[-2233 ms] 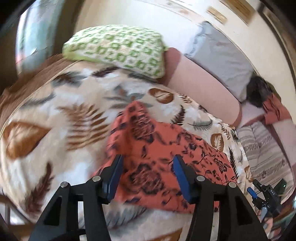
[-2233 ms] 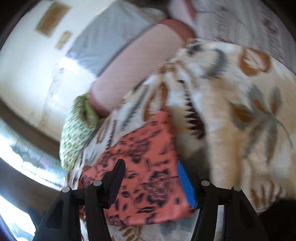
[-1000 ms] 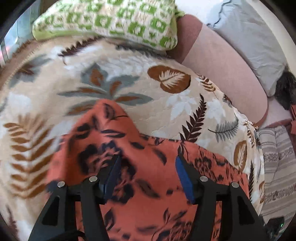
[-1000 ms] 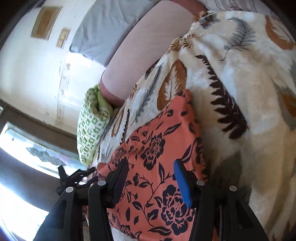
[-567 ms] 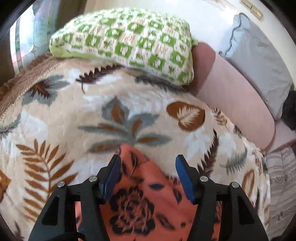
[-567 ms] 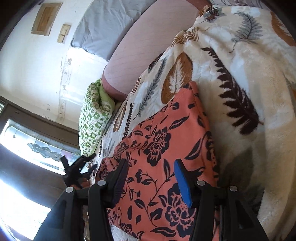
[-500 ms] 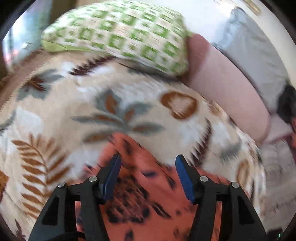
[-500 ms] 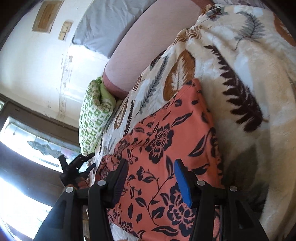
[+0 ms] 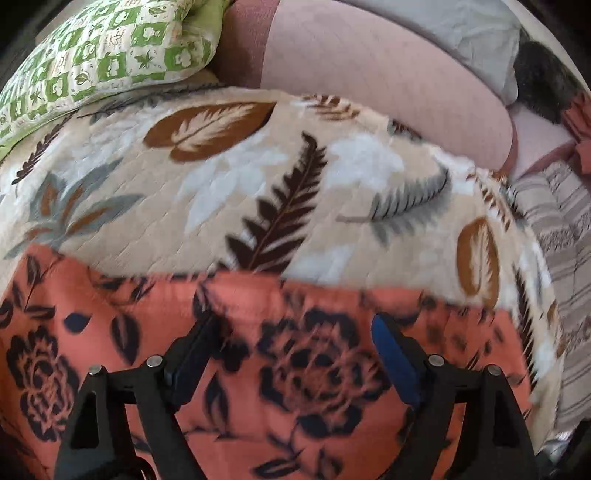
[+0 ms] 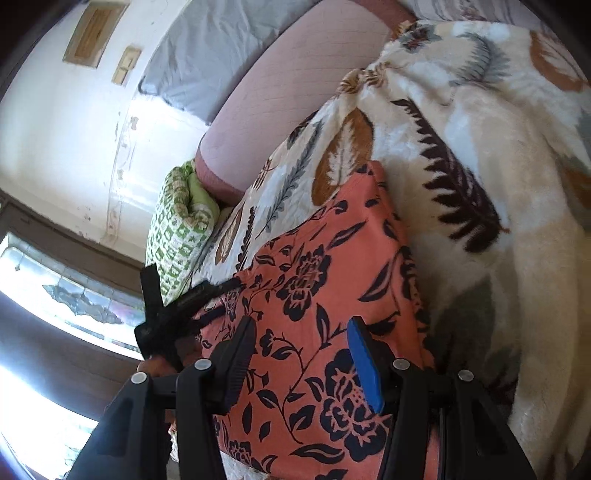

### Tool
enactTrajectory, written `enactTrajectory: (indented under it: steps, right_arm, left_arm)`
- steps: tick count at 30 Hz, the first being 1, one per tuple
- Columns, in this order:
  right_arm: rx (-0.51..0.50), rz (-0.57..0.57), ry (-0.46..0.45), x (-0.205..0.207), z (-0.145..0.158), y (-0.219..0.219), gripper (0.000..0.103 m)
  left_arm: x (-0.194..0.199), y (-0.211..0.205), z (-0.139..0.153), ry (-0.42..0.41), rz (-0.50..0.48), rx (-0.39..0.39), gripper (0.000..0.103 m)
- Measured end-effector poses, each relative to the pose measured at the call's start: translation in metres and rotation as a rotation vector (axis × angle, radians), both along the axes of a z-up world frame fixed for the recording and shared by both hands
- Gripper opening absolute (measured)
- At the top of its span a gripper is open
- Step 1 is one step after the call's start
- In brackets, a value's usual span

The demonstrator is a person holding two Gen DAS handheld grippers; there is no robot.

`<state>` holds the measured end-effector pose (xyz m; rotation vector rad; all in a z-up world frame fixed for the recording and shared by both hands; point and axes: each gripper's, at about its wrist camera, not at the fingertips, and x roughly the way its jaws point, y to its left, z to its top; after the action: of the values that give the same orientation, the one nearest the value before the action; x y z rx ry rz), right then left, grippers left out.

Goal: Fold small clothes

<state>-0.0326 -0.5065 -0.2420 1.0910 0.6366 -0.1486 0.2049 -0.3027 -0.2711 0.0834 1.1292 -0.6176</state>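
A coral cloth with dark flowers [image 9: 110,314] lies folded flat on the leaf-print blanket [image 9: 229,177]. My left gripper [image 9: 293,332] hovers over the cloth near its far edge. Its jaws are opening, and nothing is pinched between the pads. In the right wrist view the same cloth [image 10: 332,266] stretches away as a long rectangle. My right gripper [image 10: 301,347] stands over its near end, fingers apart, with the cloth flat beneath them. The left gripper [image 10: 218,295] shows there at the cloth's left edge, held by a hand [image 10: 155,365].
At the head of the bed lie a green-and-white checked pillow [image 9: 103,55], a pink bolster [image 9: 369,74] and a grey pillow [image 9: 461,29]. A striped cloth [image 9: 565,258] covers the bed's right side. A bright window [image 10: 55,277] is at the left.
The left gripper slid from the cloth's far left corner rightward along its far edge, and its jaws spread wider. The right gripper stayed where it was.
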Motion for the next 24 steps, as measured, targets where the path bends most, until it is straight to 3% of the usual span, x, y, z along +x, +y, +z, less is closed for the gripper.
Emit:
enactTrajectory:
  steps: [3, 8, 12, 15, 18, 21, 24]
  right_arm:
    - [0.005, -0.008, 0.013, -0.003, -0.003, -0.002, 0.054]
    - [0.015, -0.004, -0.003, 0.000, -0.001, -0.001, 0.054]
    - [-0.003, 0.030, 0.003, 0.010, 0.000, 0.009, 0.056]
    - [-0.007, 0.039, 0.010, 0.013, -0.001, 0.014, 0.056]
    - [-0.006, 0.026, 0.026, 0.011, -0.004, 0.014, 0.056]
    - [0.001, 0.006, 0.032, 0.006, -0.006, 0.011, 0.056]
    - [-0.018, -0.017, 0.013, -0.003, 0.000, 0.010, 0.056]
  left_arm:
    - [-0.001, 0.007, 0.007, 0.032, 0.012, -0.058, 0.084]
    - [-0.030, 0.037, 0.032, -0.068, -0.099, -0.077, 0.085]
    - [-0.046, 0.051, 0.013, 0.013, -0.177, -0.050, 0.086]
    - [-0.040, 0.043, -0.005, 0.025, -0.165, 0.004, 0.085]
    - [-0.022, 0.021, -0.003, 0.021, -0.108, 0.019, 0.085]
    - [-0.015, 0.005, 0.002, 0.041, -0.084, 0.012, 0.085]
    - [-0.031, 0.009, 0.014, 0.047, -0.135, -0.039, 0.085]
